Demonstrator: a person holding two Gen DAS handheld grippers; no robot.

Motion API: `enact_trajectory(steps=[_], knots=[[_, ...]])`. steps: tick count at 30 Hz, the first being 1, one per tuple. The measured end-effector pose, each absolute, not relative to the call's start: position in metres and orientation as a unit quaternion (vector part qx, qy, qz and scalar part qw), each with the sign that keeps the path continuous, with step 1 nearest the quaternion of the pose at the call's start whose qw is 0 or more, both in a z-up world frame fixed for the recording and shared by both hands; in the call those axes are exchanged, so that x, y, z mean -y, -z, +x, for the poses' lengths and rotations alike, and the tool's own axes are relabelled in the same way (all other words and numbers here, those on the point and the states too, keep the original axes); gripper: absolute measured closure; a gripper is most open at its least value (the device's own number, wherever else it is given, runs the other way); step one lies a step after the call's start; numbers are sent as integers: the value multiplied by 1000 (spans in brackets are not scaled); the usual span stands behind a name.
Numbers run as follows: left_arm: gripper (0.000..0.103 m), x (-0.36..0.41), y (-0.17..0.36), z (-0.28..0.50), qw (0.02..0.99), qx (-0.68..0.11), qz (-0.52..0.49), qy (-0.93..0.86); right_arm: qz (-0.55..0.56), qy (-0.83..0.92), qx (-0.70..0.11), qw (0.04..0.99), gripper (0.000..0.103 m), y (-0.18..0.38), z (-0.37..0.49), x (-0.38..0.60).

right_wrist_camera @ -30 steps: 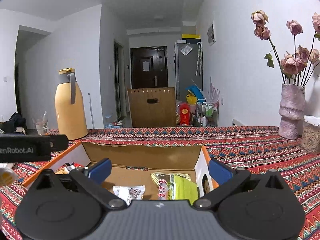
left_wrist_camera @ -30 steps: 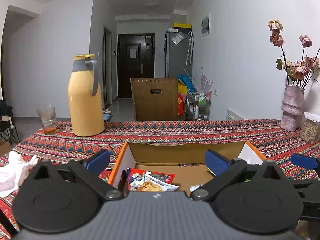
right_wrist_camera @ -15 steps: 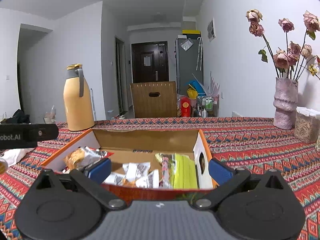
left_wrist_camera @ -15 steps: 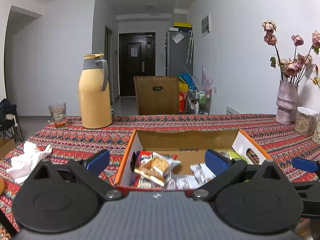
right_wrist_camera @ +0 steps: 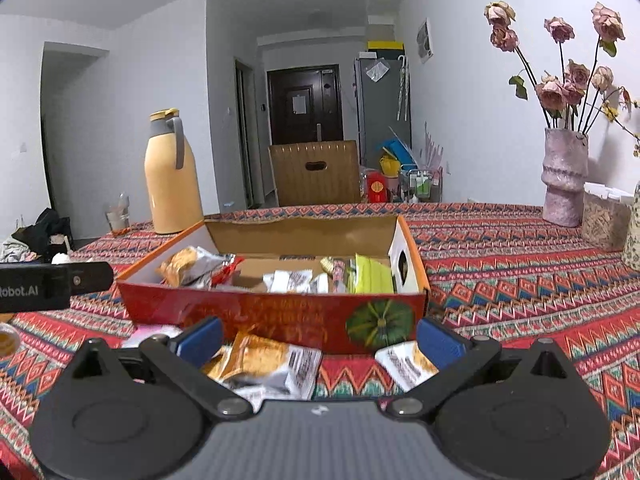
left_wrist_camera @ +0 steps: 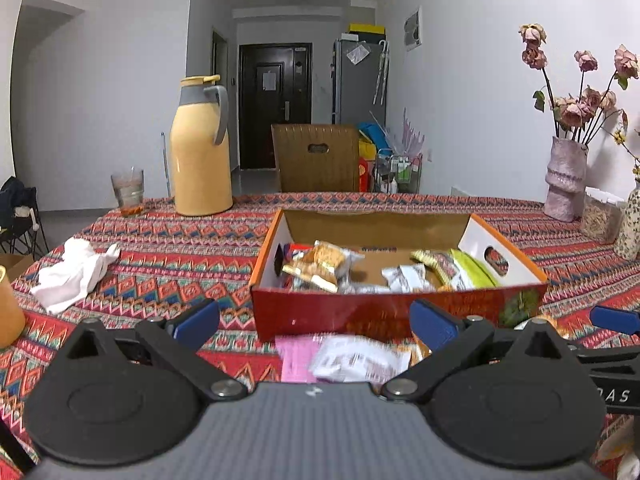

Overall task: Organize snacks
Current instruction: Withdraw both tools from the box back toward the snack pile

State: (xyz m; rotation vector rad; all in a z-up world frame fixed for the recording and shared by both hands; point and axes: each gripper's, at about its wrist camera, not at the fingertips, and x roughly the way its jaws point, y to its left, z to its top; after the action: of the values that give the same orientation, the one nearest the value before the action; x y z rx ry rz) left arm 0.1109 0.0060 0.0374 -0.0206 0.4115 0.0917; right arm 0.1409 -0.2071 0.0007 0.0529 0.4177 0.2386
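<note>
The left gripper [left_wrist_camera: 314, 322] has its blue-padded jaws spread wide with nothing between them; it hangs over a pink packet [left_wrist_camera: 298, 358] and a blurred white snack packet [left_wrist_camera: 360, 358] that lie on the tablecloth just in front of the box. The right gripper [right_wrist_camera: 318, 338] is likewise spread wide and holds nothing; below its gap lies an orange and silver snack packet [right_wrist_camera: 268, 364], and another orange-and-white packet [right_wrist_camera: 404, 362] lies near its right finger. The task's open cardboard box [right_wrist_camera: 276, 314], red on its near wall with a green pumpkin printed at the right end, sits on the table straight ahead of both grippers. Inside it lie several snacks: a clear-wrapped cake packet [left_wrist_camera: 318, 266] at the left, small white packets [left_wrist_camera: 404, 276] in the middle, and yellow-green packets [right_wrist_camera: 372, 276] against the right end wall. The table is covered with a red patterned tablecloth [right_wrist_camera: 520, 280]. On it stand a yellow thermos jug [left_wrist_camera: 200, 148] and a drinking glass [left_wrist_camera: 128, 192] at the far left, a crumpled white cloth [left_wrist_camera: 74, 274] nearer, and a pink vase of dried roses [right_wrist_camera: 564, 178] at the far right. Beyond the table are a wooden chair back [left_wrist_camera: 316, 158], a grey refrigerator [left_wrist_camera: 358, 80] and a dark door [left_wrist_camera: 274, 100].
</note>
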Motion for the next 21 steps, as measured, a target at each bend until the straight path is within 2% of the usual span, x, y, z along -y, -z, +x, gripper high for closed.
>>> enact_trajectory(steps=[21], knots=[[0,-24,-5,62,968,-247,-22,-39,5,-146,-273,951,0,33,94,190]])
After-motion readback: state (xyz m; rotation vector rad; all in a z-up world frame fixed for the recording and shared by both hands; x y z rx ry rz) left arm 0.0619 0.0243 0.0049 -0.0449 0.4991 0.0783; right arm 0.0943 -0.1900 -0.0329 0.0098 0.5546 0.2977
